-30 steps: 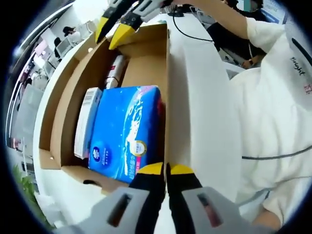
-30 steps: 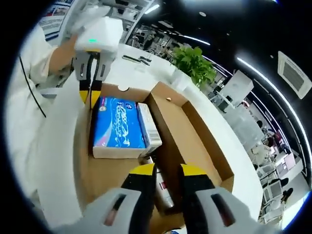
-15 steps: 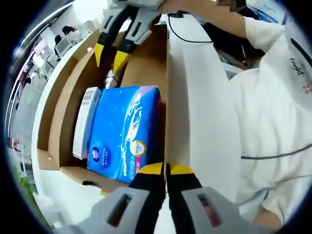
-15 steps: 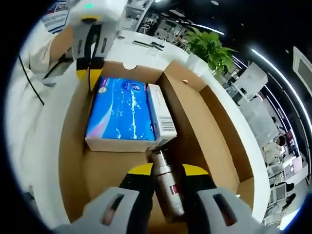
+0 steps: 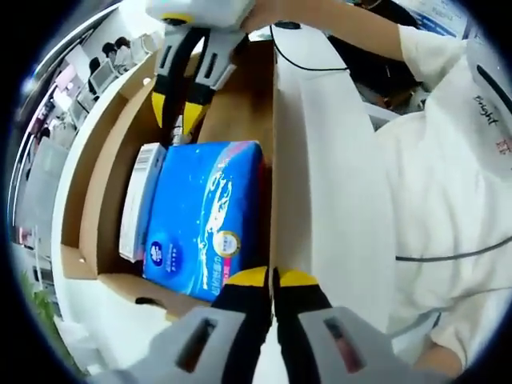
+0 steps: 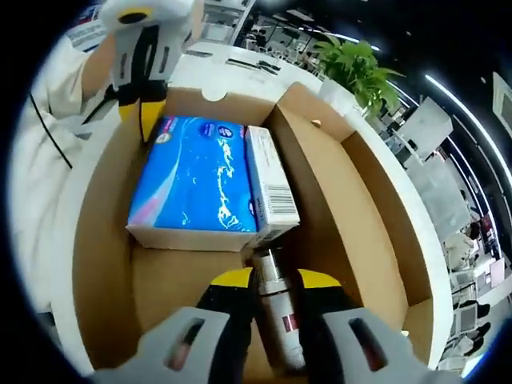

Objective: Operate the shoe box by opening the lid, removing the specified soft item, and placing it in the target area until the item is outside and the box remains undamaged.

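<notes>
Right claw (image 6: 268,280) low inside the open shoe box (image 6: 100,240), jaws parted astride a small bottle (image 6: 276,308) lying lengthwise between them, not clearly gripped. Just ahead: blue soft tissue pack (image 6: 196,180), long axis running away from this claw; a barcoded carton (image 6: 270,180) beside it. Left claw (image 5: 274,280), jaws together on the box wall (image 5: 272,160), pack alongside.

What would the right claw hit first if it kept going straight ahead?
Probably the bottle lying between its jaws on the box floor; beyond it, the blue tissue pack. Depth is hard to judge.
</notes>
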Tool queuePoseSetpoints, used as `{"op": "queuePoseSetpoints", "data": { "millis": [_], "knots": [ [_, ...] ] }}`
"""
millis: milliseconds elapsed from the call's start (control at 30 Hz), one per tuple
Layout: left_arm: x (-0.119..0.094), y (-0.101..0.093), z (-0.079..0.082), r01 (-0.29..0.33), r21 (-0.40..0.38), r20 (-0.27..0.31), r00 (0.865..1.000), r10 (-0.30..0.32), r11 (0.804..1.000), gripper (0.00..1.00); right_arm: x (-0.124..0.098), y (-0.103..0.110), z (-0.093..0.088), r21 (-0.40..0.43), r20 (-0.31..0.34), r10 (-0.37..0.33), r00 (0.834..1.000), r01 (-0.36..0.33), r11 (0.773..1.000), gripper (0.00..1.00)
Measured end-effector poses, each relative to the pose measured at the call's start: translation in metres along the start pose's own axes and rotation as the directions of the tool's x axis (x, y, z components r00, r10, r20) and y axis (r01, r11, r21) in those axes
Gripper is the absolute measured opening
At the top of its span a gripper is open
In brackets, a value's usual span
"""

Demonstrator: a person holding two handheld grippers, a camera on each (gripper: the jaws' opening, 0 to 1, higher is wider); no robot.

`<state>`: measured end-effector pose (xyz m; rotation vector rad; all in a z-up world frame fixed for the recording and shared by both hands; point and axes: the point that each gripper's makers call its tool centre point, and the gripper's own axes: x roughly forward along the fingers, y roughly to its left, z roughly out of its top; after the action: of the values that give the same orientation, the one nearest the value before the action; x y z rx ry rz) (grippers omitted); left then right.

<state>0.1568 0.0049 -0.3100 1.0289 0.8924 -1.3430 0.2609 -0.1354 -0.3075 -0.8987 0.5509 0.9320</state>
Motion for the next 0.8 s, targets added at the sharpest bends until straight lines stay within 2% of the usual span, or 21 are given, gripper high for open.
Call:
{"op": "queuePoseSetpoints", "data": {
  "millis": [233,367,467,567,700,800],
  "knots": [
    [0.003,0.000,0.000,0.004,-0.005,0.001,1.000,-0.004,1.000,0.01,0.004,0.001,0.003,-0.021,-0.004,0.002,1.000,-0.002,1.000,0.18],
    [0.007,0.000,0.000,0.008,-0.009,0.003,1.000,-0.008,1.000,0.01,0.011,-0.004,-0.002,-0.043,-0.050,-0.007,0.999,0.004,0.999,0.17],
    [0.007,0.000,0.001,0.005,0.000,0.006,1.000,-0.005,1.000,0.01,0.015,-0.004,-0.007,-0.022,-0.070,0.011,0.998,-0.012,1.000,0.17],
    [0.007,0.000,0.001,0.002,0.008,0.004,1.000,-0.002,1.000,0.01,0.016,-0.006,-0.008,-0.015,-0.083,-0.005,0.997,0.004,1.000,0.17],
    [0.007,0.000,0.001,0.006,0.000,0.005,1.000,-0.006,1.000,0.01,0.016,-0.004,-0.010,-0.006,-0.130,0.000,0.991,-0.001,1.000,0.18],
    [0.007,0.000,0.001,0.004,-0.001,0.004,1.000,-0.004,1.000,0.01,0.012,0.003,-0.010,0.042,-0.169,0.043,0.985,-0.037,0.998,0.18]
  ]
}}
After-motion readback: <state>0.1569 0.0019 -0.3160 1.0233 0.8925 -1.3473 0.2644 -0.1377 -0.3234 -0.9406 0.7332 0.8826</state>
